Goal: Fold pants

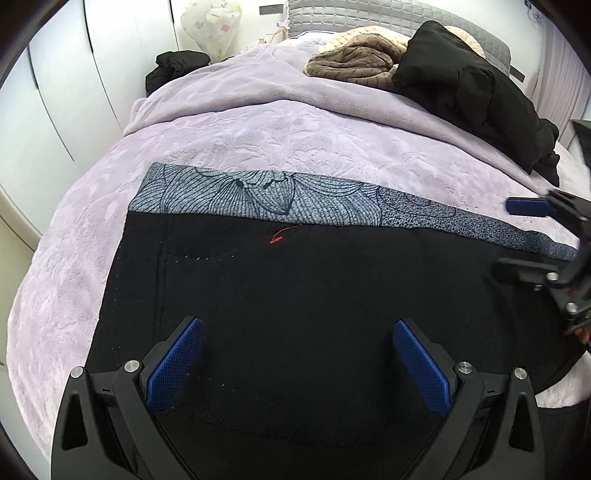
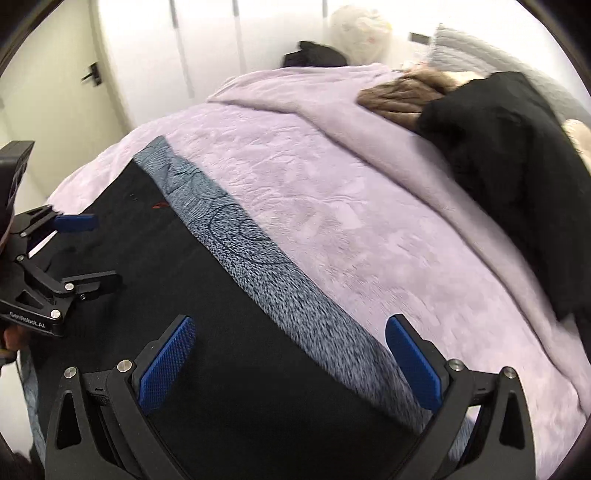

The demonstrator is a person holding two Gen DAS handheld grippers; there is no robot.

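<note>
The black pants (image 1: 295,288) lie flat on a lilac bed, on top of a grey patterned cloth (image 1: 258,199) whose far strip shows. A small red tag (image 1: 275,240) sits near their far edge. My left gripper (image 1: 298,360) is open and empty, low over the pants. My right gripper (image 2: 290,360) is open and empty, over the pants (image 2: 177,295) and the grey strip (image 2: 280,288). Each gripper shows in the other's view: the right (image 1: 517,240) at the right edge, the left (image 2: 96,251) at the left edge.
The lilac blanket (image 1: 258,133) covers the bed. At the far end lie a brown quilted garment (image 1: 354,59) and a black garment (image 1: 476,92). White wardrobe doors (image 1: 55,92) stand on the left. A black bundle (image 1: 177,66) and a floral bag (image 1: 210,22) sit beyond the bed.
</note>
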